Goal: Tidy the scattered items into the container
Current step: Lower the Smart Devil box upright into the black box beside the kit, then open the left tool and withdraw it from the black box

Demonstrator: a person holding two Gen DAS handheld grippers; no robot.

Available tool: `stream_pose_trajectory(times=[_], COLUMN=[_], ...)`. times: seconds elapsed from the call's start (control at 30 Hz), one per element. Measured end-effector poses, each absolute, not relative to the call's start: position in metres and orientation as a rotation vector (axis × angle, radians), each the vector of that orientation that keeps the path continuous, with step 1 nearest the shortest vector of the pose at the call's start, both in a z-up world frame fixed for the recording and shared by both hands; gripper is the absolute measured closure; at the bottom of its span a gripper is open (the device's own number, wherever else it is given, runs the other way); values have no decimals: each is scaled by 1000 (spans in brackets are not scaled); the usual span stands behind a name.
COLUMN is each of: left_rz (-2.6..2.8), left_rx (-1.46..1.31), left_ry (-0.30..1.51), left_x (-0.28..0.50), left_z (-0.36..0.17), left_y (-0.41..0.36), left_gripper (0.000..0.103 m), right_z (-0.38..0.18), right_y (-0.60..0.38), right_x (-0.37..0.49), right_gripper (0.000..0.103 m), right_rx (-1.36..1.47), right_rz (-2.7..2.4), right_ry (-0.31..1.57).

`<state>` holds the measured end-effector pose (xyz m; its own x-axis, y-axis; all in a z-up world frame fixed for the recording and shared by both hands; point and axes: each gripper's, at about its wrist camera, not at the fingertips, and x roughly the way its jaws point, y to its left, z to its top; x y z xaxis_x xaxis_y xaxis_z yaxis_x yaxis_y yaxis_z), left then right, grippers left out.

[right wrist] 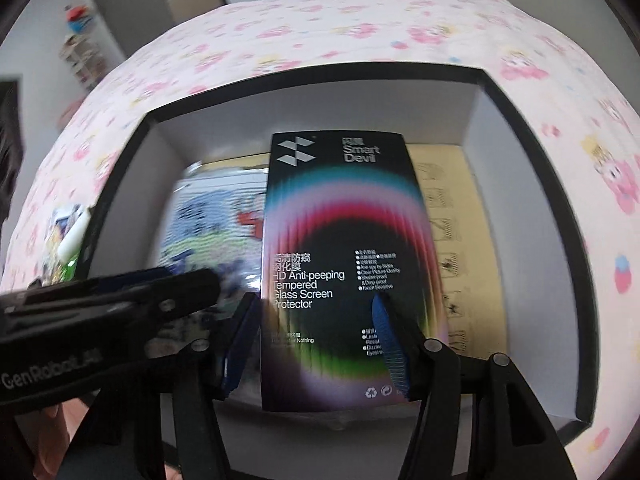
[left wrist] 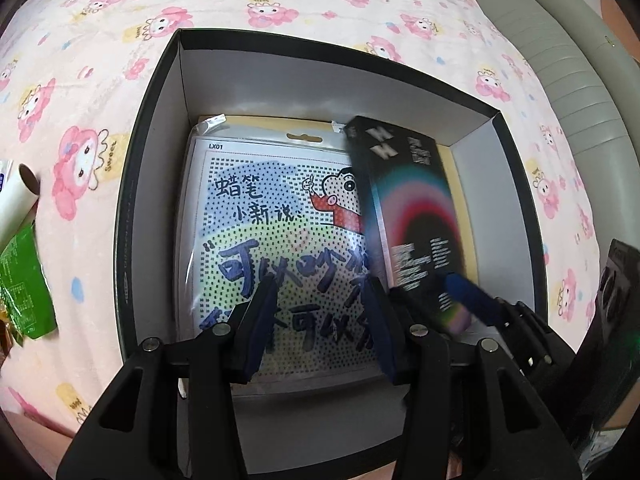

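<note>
Pinching the screen protector box [right wrist: 340, 264] by its near end, right gripper [right wrist: 316, 344] holds it lengthwise over the black container [right wrist: 532, 216], above the cartoon pegboard pack [left wrist: 276, 248]; left gripper [left wrist: 316, 320] spread, empty.

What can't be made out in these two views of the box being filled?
- Screen protector box: lower right print hidden by a pad of the right tongs in the right wrist view; blurred in the left wrist view.
- Cartoon bead board pack: near edge hidden by the left tongs; smeared by motion in the right wrist view.
- Green packet and white tube: cut off by the left edge.
</note>
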<state>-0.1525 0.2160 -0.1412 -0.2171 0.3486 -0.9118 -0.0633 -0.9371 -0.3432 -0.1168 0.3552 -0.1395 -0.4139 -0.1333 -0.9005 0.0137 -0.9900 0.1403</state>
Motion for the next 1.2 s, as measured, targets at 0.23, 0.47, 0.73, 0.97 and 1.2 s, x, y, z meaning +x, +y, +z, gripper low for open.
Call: stream_pose_trajectory(times=[0.23, 0.47, 0.73, 0.97, 1.2], left_rz=[2249, 2214, 2156, 2187, 2250], left_rx=[-1765, -1794, -1780, -1734, -1660], left_ry=[-320, -252, -95, -109, -156], left_x=[-152, -163, -181, -174, -161], left_z=[-143, -155, -156, -144, -123], left_y=[218, 242, 293, 281, 252], left_gripper=[57, 58, 59, 62, 61], right_z=[-137, -146, -146, -142, -133], right_y=[369, 359, 390, 400, 405], right_x=[-114, -123, -120, -115, -105], right_gripper=[49, 47, 47, 47, 48], right_rx=[1624, 1719, 1783, 1745, 1676], right_rz=[-2525, -2601, -2682, -2677, -2671], right_ry=[-281, -149, -286, -361, -425])
